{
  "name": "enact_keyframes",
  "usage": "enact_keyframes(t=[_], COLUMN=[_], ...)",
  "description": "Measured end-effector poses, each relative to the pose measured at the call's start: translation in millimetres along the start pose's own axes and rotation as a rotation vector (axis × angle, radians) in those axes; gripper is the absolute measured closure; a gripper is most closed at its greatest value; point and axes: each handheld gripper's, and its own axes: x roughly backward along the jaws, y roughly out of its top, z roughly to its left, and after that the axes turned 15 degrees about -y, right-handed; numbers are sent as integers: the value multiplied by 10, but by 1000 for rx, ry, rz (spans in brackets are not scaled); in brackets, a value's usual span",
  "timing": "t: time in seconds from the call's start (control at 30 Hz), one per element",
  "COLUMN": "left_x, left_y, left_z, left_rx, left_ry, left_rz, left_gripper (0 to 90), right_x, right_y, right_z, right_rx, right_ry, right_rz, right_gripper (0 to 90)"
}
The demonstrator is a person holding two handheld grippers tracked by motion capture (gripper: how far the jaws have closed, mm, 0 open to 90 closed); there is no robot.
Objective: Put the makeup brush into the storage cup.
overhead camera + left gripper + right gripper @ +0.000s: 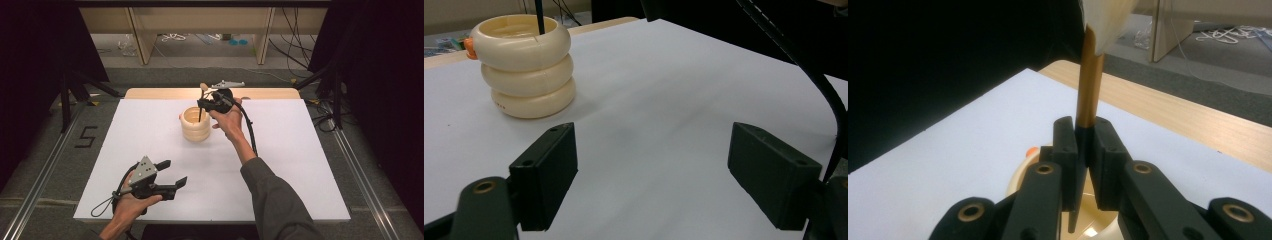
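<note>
lit fr above | surrounds dark | soft shadows | mild blur

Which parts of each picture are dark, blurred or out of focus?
High view: both side margins are nearly black, while the white table is evenly lit. Left gripper view: the near jaws look soft, the cream ringed pot sharper. Right gripper view: upper left is black, and the pale object on the brown stick is blurred.

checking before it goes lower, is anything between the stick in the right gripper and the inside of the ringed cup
Nothing visible does. The right gripper holds the stick upright over the ringed cup, its dark lower end already at the open mouth. The left gripper rests open, well away near the table's front.
</note>
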Motion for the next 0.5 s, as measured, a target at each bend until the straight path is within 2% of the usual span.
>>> enact_keyframes(t=[0.23,0.27,0.5], left_x=[-1,-2,-2], left_y=[0,-2,0], left_z=[-2,-2,-6], left_rx=[5,8,7], left_ry=[-2,1,-2], left_rz=[-2,-3,-4], left_gripper=[197,197,197], right_x=[-36,-51,-58], right_y=[-39,-50,-103], right_z=[17,16,10], right_rx=[-1,16,3], right_ry=[1,-6,-5], right_rz=[9,-1,25], right_gripper=[833,833,833])
